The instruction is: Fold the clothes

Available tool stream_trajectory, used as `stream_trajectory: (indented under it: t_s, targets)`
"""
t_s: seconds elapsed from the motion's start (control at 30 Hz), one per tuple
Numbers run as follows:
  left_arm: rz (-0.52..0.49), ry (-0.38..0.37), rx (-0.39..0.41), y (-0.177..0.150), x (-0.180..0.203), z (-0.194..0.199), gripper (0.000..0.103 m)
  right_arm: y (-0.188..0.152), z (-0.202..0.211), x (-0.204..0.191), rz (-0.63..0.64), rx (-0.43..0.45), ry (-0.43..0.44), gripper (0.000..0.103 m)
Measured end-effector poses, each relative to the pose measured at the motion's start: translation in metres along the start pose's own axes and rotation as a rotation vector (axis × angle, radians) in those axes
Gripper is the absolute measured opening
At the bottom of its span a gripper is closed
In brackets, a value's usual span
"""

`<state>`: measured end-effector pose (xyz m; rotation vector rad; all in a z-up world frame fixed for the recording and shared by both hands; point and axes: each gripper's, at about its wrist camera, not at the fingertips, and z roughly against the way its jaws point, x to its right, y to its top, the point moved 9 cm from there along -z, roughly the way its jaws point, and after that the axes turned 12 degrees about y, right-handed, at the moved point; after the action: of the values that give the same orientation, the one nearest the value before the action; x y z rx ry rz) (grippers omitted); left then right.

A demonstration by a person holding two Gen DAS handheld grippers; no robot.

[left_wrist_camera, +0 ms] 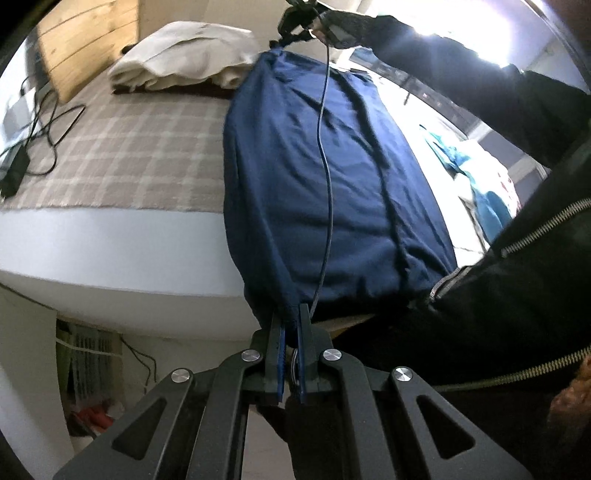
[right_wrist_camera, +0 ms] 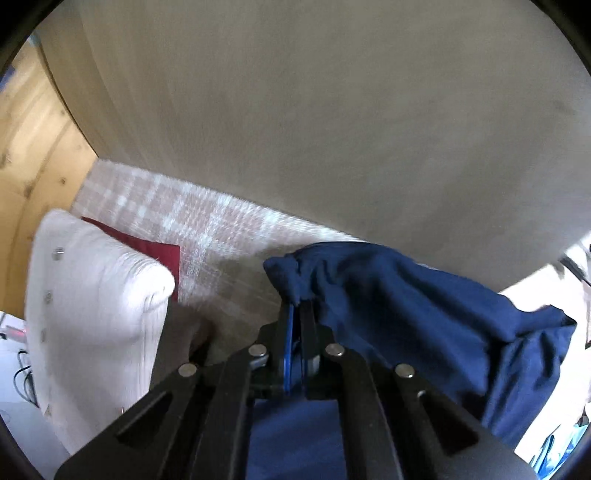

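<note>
both tongs clamped on the navy garment, stretched over the bed

while the left tongs pinch the near edge of the navy garment, the right tongs grip its far end, so the cloth hangs taut between the two, over the bed's plaid blanket. left jaws are closed tight, fabric bunched between the blue pads. from the right wrist view the right tongs are likewise clenched on a gathered corner of the navy garment, rest of the cloth draping down to the right and under the tool.

a gloved hand holds the right tool, dark sleeve running back to a black zippered jacket at the right edge. a thin cable hangs down across the top of the garment, from the right tool toward the left one.

folded stack at the far end of the bed: cream garment on top, something dark red under it. right wrist view shows the same cream garment, with a row of small buttons, and a dark red piece sticking out beneath.

black cables and a power adapter lie on the blanket's left edge. wooden headboard behind the stack. white and turquoise fabric piled on the bed to the right of the navy garment. plain beige wall fills the upper right wrist view. image is motion-blurred there.
</note>
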<state>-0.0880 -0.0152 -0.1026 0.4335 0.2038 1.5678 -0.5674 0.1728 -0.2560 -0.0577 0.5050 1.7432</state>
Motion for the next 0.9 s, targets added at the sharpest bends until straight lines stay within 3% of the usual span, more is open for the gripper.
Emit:
stream_trajectory:
  t_s: [0.13, 0.23, 0.4, 0.5, 0.6, 0.73, 0.83, 0.9]
  targets:
    - [-0.063, -0.015, -0.008, -0.009, 0.031, 0.01, 0.004, -0.009, 0.023, 0.027, -0.011, 0.032, -0.014, 0.003]
    - [-0.092, -0.08, -0.023, -0.016, 0.06, 0.007, 0.004, -0.018, 0.029, 0.049, -0.023, 0.035, -0.033, 0.003]
    - [-0.178, -0.167, -0.098, -0.033, 0.112, -0.026, 0.004, -0.035, 0.04, 0.086, -0.043, 0.04, -0.064, 0.003]
    - [-0.192, -0.188, -0.167, -0.041, 0.123, -0.051, 0.006, -0.044, 0.043, 0.107, -0.05, 0.041, -0.101, 0.003]
    - [-0.176, -0.209, -0.19, -0.041, 0.128, -0.061, 0.012, -0.05, 0.036, 0.124, -0.041, 0.032, -0.205, 0.004]
    - [-0.138, -0.226, -0.182, -0.043, 0.121, -0.041, 0.018, -0.053, 0.043, 0.144, -0.044, 0.031, -0.312, 0.007]
    - [-0.117, -0.2, -0.172, -0.048, 0.104, -0.025, 0.031, -0.057, 0.073, 0.137, -0.058, 0.083, -0.254, 0.014]
    - [-0.115, -0.136, -0.172, -0.055, 0.08, -0.016, 0.032, -0.066, 0.098, 0.124, -0.05, 0.118, -0.182, 0.018]
